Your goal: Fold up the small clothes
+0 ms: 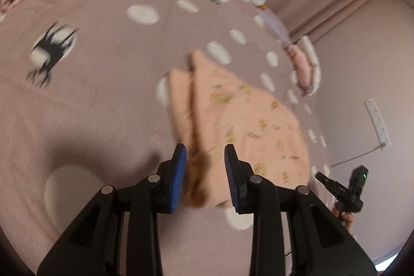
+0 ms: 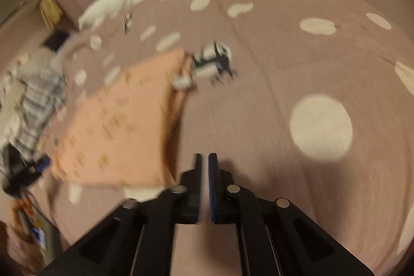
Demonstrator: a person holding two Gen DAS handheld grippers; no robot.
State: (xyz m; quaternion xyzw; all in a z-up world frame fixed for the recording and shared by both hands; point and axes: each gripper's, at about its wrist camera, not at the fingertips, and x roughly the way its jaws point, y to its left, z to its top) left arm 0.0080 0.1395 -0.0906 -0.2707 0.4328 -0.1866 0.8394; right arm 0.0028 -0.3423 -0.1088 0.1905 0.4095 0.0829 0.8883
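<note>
Showing illegible yellow print, peach garment [image 1: 233, 120]

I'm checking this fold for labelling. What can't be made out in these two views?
- Left wrist view: the peach garment's print, blurred by motion.
- Left wrist view: its near hem, hidden behind the left gripper.
- Right wrist view: the striped clothes, blurred and cut by the edge.

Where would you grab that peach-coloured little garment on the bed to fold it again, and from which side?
Probably by the near edge of the peach garment, the part closest to the left gripper, coming in low from the near side. It lies flat on the spotted bedspread, so only an edge gives the fingers something to pinch. The right gripper is shut, beside the cloth and empty.
</note>
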